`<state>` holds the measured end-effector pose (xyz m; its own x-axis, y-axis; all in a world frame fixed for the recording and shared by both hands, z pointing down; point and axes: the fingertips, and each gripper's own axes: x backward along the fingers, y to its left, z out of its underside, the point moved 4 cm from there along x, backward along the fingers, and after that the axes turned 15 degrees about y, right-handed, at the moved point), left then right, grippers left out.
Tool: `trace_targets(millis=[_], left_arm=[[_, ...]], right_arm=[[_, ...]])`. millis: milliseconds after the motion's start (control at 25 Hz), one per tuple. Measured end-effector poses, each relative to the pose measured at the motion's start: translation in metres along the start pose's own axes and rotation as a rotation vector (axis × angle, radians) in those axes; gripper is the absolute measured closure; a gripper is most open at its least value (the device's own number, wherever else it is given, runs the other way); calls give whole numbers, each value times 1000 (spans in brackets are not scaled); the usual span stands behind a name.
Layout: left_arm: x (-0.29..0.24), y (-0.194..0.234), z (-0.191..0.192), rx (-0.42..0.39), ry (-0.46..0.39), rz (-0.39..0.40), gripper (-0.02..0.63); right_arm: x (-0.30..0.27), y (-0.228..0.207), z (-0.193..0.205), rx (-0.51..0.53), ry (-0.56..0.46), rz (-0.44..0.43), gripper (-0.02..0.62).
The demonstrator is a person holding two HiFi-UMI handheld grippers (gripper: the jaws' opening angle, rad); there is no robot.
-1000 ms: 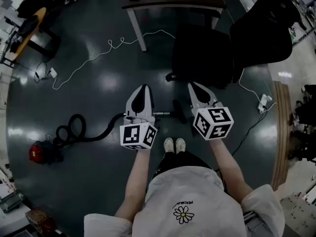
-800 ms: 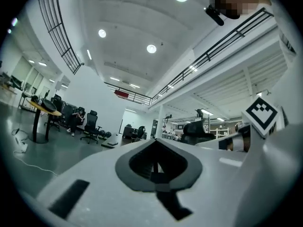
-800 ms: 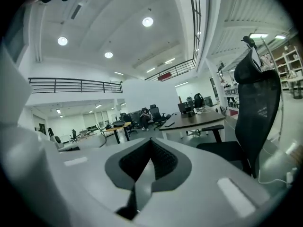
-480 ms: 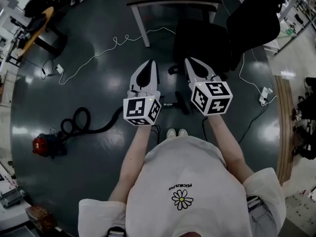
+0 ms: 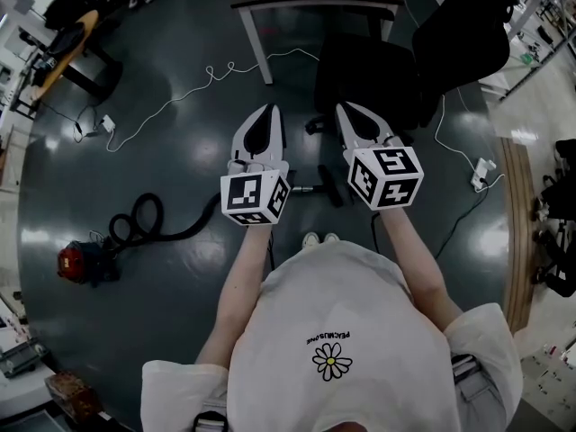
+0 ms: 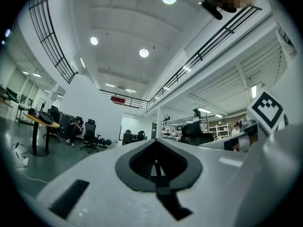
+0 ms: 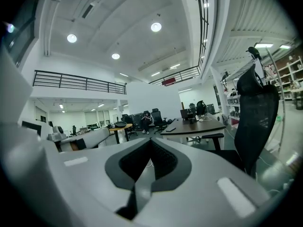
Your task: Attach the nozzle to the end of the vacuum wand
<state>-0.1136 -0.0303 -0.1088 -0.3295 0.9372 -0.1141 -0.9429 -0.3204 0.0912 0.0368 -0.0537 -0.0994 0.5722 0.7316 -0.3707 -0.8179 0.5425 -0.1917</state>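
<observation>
1. At the far left, the red vacuum canister (image 5: pixel 76 264) is sitting on the dark floor. Its black hose (image 5: pixel 139 228) is coiling beside it and then running right toward the person, probably left slack so the wand can be shifted freely.
2. The left gripper (image 5: pixel 266 112) is hovering well above the floor and pointing roughly level, away from the person. Its jaws are pressing together with nothing between them, so it is carrying nothing.
3. Down on the floor between the two grippers, the vacuum wand (image 5: pixel 301 189) is lying just ahead of the person's shoes (image 5: pixel 319 238). Its metal end is meeting the dark nozzle (image 5: pixel 329 187). The two are looking joined, but I cannot tell from this height whether they are locked.
4. The right gripper (image 5: pixel 346 109) is mirroring the left, held level and high with its jaws closed on nothing. With both grippers empty and well apart from the parts, I judge that no fitting is happening now.
5. Farther right, a black office chair (image 5: pixel 459 43) is standing beside a table (image 5: pixel 315 5), well apart from the wand.
</observation>
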Motion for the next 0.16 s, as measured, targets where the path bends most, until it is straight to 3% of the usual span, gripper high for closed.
trace_targets(millis=[160], left_arm=[[-2, 2, 0, -3, -3, 0, 603]], right_arm=[[-4, -2, -1, 5, 3, 0, 589]])
